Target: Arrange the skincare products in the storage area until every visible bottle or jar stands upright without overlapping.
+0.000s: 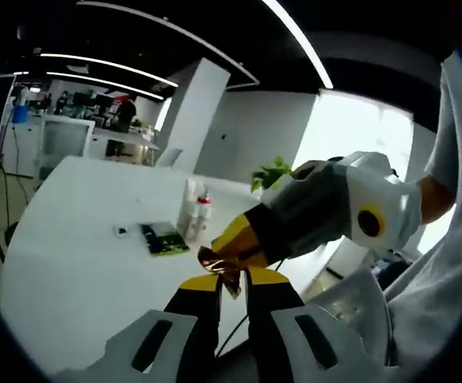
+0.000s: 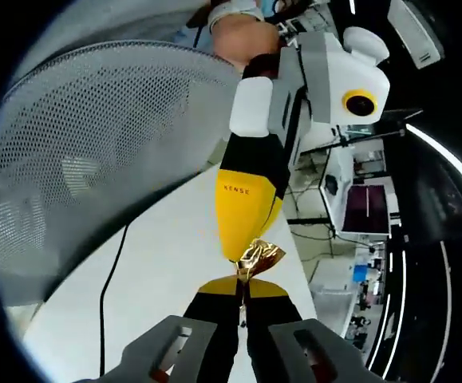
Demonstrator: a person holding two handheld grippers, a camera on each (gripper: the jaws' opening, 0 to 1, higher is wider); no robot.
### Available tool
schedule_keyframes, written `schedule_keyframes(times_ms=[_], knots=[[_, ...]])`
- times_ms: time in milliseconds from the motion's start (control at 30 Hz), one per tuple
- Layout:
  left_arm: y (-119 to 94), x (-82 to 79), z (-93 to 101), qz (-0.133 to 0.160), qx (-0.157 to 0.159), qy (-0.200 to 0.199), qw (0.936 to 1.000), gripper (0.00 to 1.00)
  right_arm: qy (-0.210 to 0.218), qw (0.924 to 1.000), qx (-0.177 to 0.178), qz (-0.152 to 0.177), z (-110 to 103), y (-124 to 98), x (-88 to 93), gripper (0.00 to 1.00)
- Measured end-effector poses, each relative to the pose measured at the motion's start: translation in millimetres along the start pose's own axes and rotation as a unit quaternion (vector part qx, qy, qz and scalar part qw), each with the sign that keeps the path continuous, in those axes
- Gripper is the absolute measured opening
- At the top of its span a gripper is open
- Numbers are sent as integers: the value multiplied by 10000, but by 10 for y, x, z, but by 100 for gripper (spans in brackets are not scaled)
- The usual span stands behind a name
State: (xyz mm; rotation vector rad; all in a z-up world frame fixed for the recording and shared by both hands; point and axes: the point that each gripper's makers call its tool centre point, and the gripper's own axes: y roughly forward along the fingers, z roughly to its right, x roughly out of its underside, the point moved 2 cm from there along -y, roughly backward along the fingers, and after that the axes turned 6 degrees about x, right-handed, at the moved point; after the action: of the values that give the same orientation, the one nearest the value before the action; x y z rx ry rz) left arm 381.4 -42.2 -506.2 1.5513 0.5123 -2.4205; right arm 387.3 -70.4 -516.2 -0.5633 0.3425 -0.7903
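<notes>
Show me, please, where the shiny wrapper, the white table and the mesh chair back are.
shiny wrapper (image 1: 219, 267), left gripper view, its crinkled middle between the two claws.
white table (image 1: 79, 263), left gripper view, bare top.
mesh chair back (image 2: 87, 152), right gripper view, the mesh's middle.

Left gripper (image 1: 232, 281): black jaws with yellow tips, rising from pale grey mounts with dark oblong slots.

Right gripper (image 2: 241, 294): same build, black jaws, yellow tips, grey slotted mounts. Seen from the left gripper view, its body is grey-white with a yellow ring round a dark disc.

In the right gripper view the left gripper's yellow jaw bears small dark lettering.

Sleeve (image 1: 446, 263): light grey fabric.
</notes>
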Motion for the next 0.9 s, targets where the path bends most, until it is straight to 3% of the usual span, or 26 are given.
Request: schedule_keyframes(times_ms=[100, 167, 233, 267, 300, 333, 367, 467, 600, 667, 733, 767, 800, 867, 900], knots=[[15, -15, 43, 41, 163, -113, 9998, 13, -286, 9991, 281, -139, 31, -71, -16, 0], [33, -1, 93, -39, 319, -139, 9994, 12, -150, 9993, 327, -80, 22, -97, -74, 0], [20, -17, 102, -32, 351, -111, 9993, 12, -390, 9981, 431, -227, 36, -109, -72, 0], [9, -6, 155, -112, 578, -87, 9982, 7, -332, 9985, 394, -170, 3, -107, -90, 0], [8, -34, 251, -46, 845, -345, 9958, 3, -310, 9985, 418, -170, 1, -104, -91, 0], [-1, -51, 183, -46, 671, -305, 9973, 2, -310, 9981, 512, -172, 16, -113, -97, 0], [-8, -55, 205, -31, 778, -333, 9964, 1, -312, 9977, 562, -194, 29, -120, -102, 0], [-29, -64, 199, -35, 811, -463, 9956, 0, 75, 9978, 629, -172, 53, -137, -115, 1], [-55, -102, 158, 75, 721, -470, 9963, 0, 977, 9925, 733, -72, 104, -169, -89, 17], [-70, -136, 126, 172, 688, -558, 9959, 0, 1826, 9783, 968, 154, 185, -216, -87, 23], [-81, -175, 104, 285, 661, -596, 9956, 0, 2861, 9510, 1052, 520, 220, -261, -108, 27], [-83, -199, 92, 325, 678, -711, 9946, 0, 3388, 9320, 1113, 648, 250, -283, -96, 30], [-85, -229, 100, 387, 753, -913, 9922, 0, 3741, 9181, 1130, 660, 250, -298, -65, 32], [-108, -282, 91, 527, 782, -933, 9912, 0, 4277, 8918, 1250, 788, 280, -338, -9, 35], [-117, -301, 91, 580, 804, -941, 9906, 0, 4597, 8737, 1294, 924, 300, -360, 7, 34]])
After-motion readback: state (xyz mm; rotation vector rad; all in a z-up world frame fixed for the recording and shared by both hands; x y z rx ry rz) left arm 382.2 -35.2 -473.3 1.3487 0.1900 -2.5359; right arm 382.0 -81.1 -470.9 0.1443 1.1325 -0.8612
